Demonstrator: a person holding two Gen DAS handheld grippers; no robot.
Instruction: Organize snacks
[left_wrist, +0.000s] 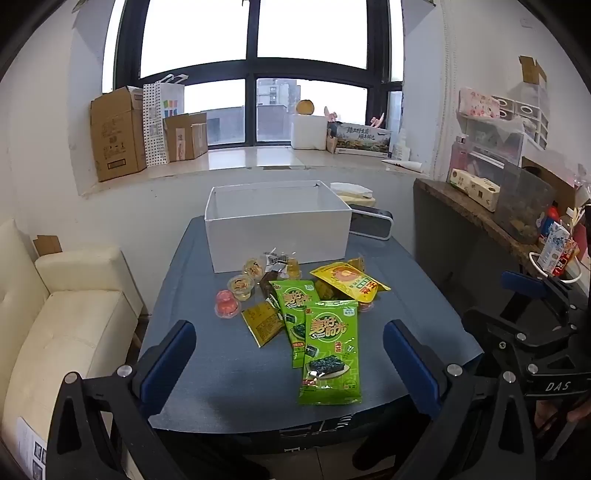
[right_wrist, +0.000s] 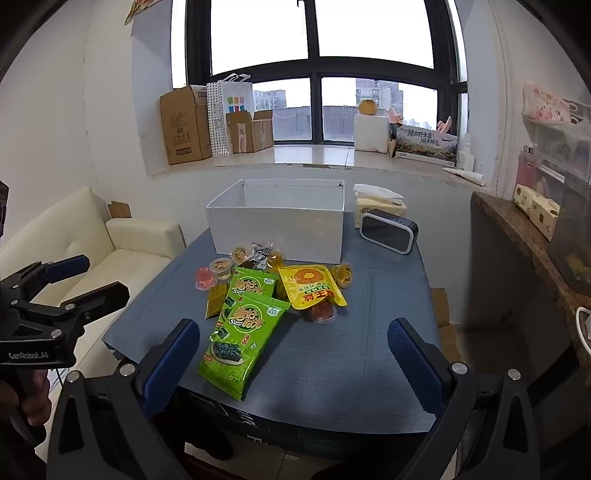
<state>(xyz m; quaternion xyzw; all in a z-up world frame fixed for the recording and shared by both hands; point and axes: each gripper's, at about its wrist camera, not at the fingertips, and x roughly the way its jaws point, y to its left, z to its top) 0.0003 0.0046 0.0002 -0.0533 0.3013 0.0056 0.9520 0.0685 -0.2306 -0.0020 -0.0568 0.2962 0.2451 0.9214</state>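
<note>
A pile of snacks lies on the blue-covered table (left_wrist: 424, 325) in front of an open white box (left_wrist: 277, 225). Nearest is a green seaweed packet (left_wrist: 330, 350), partly over a second green packet (left_wrist: 295, 306). Behind lie a yellow pouch (left_wrist: 351, 282), a small yellow sachet (left_wrist: 263, 322), a pink jelly cup (left_wrist: 226, 304) and several other jelly cups. In the right wrist view I see the box (right_wrist: 280, 225), the near green packet (right_wrist: 240, 339) and the yellow pouch (right_wrist: 310, 286). My left gripper (left_wrist: 290, 363) and right gripper (right_wrist: 291, 363) are both open and empty, held before the table's near edge.
A black speaker (right_wrist: 389, 230) and a tissue pack (right_wrist: 376, 203) stand right of the box. A cream sofa (left_wrist: 55, 321) is on the left, a dark counter (left_wrist: 480, 218) with clutter on the right. Cardboard boxes (left_wrist: 118, 136) sit on the windowsill.
</note>
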